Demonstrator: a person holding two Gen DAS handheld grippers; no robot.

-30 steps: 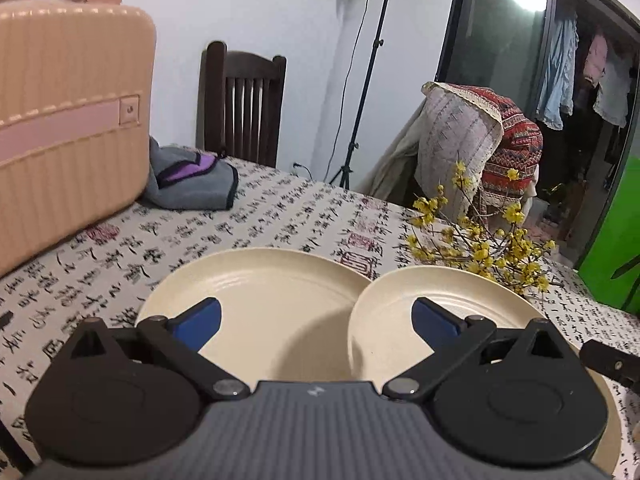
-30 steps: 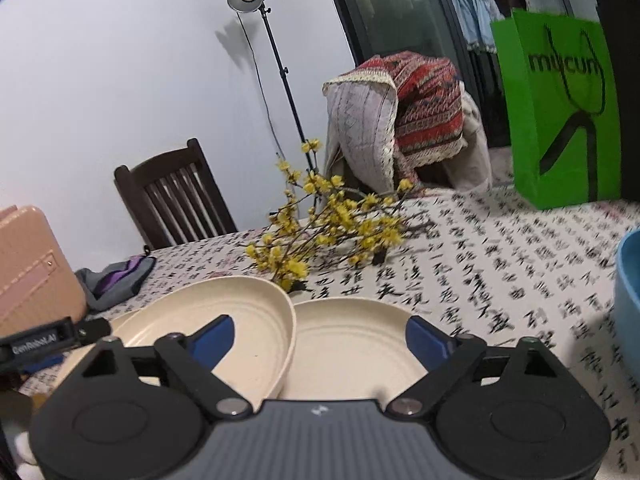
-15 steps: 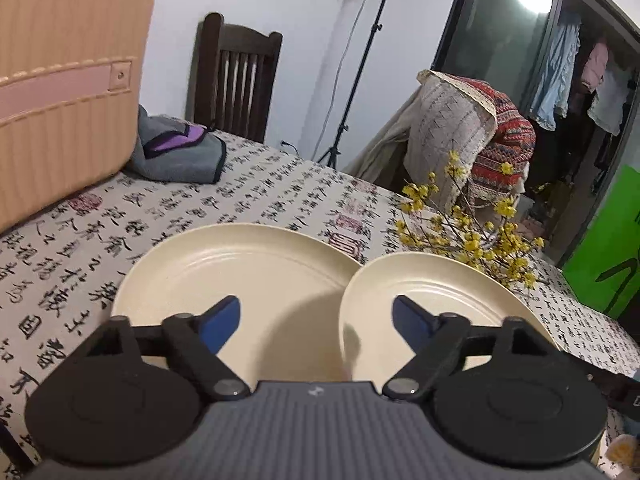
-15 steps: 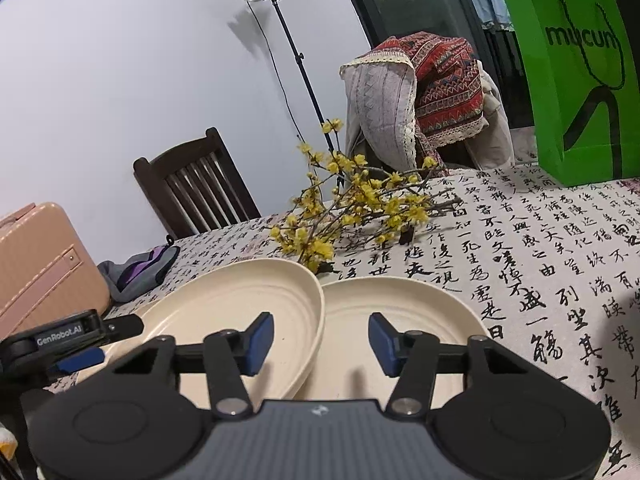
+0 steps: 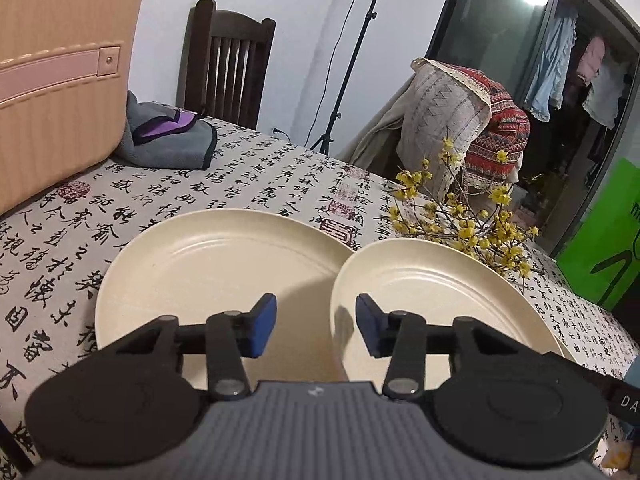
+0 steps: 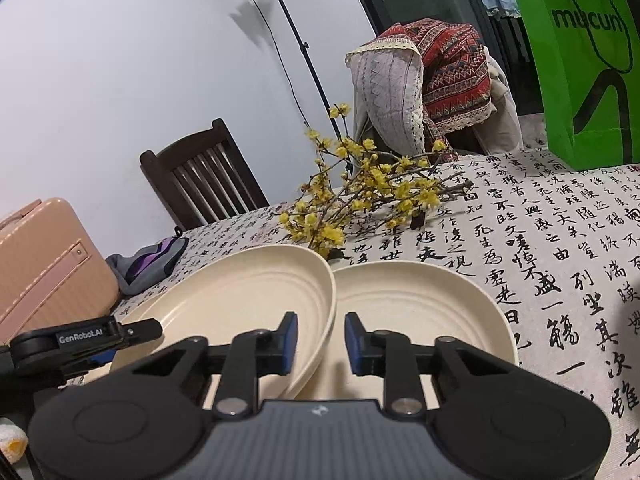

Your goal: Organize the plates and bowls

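Two cream plates lie side by side on the table, rims touching. In the left wrist view the left plate [image 5: 216, 264] and right plate [image 5: 432, 300] sit just ahead of my left gripper [image 5: 316, 326], which is partly open and empty, its blue pads over the gap where the plates meet. In the right wrist view the left plate [image 6: 248, 300] overlaps the rim of the right plate [image 6: 420, 308]. My right gripper [image 6: 321, 342] is partly open and empty, its jaws standing either side of the left plate's near rim. The left gripper's finger [image 6: 80, 336] shows at far left.
A pink suitcase [image 5: 60, 72] and a grey pouch [image 5: 168, 140] stand at the back left. Yellow flower branches [image 5: 468, 224] lie behind the right plate. A green bag [image 6: 584, 64] stands at the back right. Chairs stand behind the table.
Both grippers have narrowed from wide open to partly open. Both have moved closer to the plates, toward where the rims meet.
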